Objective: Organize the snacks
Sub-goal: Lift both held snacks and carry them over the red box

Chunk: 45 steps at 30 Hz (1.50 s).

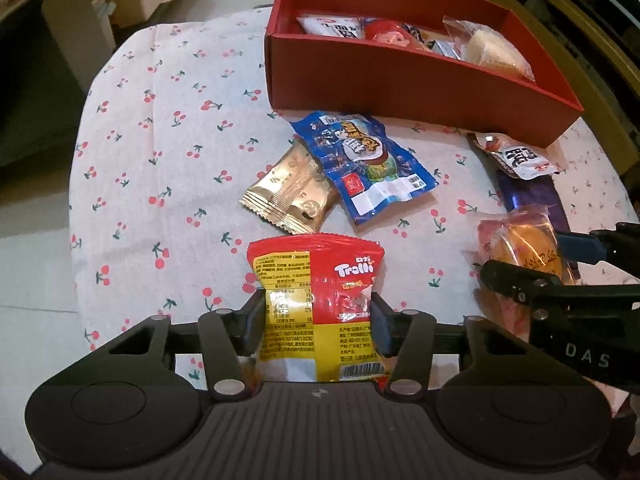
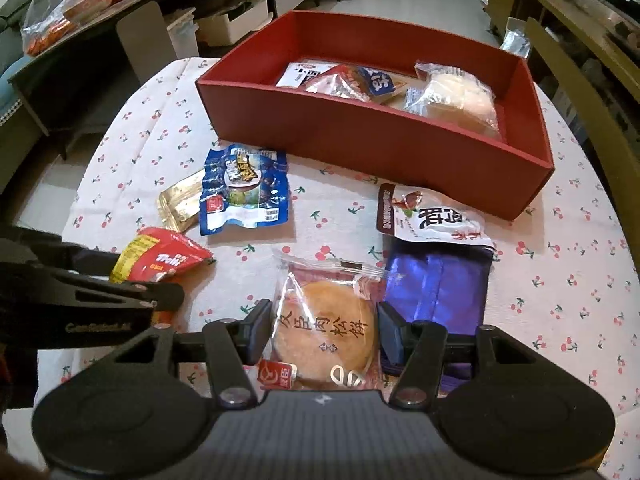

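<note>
A red and yellow Trolli gummy pack (image 1: 320, 280) stands between the pads of my left gripper (image 1: 318, 320), which is shut on its sides. My right gripper (image 2: 322, 332) is shut on a clear-wrapped round pastry (image 2: 326, 320) that rests on the cloth. The left wrist view shows the same pastry (image 1: 520, 240) at the right, inside the right gripper (image 1: 536, 264). The red box (image 2: 360, 140) at the back holds several snacks. In front of it lie a blue packet (image 2: 244, 192) on a gold packet (image 2: 180, 200), and a white packet (image 2: 432, 216) on a purple packet (image 2: 440, 284).
The table wears a cherry-print cloth (image 1: 168, 140) with open cloth to the left of the loose packets. A wooden chair (image 2: 580, 100) stands close at the right. Shelves with bagged goods (image 2: 80, 0) and cartons lie beyond the table's far left edge.
</note>
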### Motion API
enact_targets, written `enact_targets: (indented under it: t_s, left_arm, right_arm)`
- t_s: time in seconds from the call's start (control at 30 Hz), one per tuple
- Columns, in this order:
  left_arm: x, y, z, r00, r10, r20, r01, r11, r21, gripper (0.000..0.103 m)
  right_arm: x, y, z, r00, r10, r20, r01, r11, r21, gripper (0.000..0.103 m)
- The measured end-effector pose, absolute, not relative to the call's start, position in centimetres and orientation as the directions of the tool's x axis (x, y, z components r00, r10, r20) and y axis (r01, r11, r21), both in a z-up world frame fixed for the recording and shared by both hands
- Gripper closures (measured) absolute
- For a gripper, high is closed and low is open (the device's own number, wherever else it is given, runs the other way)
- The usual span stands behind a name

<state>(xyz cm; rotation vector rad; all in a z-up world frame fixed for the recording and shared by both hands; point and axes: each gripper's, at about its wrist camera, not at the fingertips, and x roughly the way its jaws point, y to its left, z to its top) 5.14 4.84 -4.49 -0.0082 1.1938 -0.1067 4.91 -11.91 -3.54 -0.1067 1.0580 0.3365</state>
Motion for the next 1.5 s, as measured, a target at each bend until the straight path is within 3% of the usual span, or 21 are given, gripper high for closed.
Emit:
enact_targets:
  t_s: [0.47, 1.5]
  left_arm:
    - [4.8, 3.7, -0.8, 0.439, -0.195, -0.877, 0.117, 0.98, -0.159, 0.044]
    - [12.5, -1.7, 5.0, 0.597, -0.23, -0.768, 0.2, 0.97, -0.136, 0.046]
  right_arm:
    - [4.4, -13.0, -0.9, 0.511, 0.253, -0.822, -0.304, 0.947, 0.102, 0.04]
    - [10.2, -18.2, 4.3, 0.671, 0.173, -0.721, -0.12, 0.985, 0.125, 0.04]
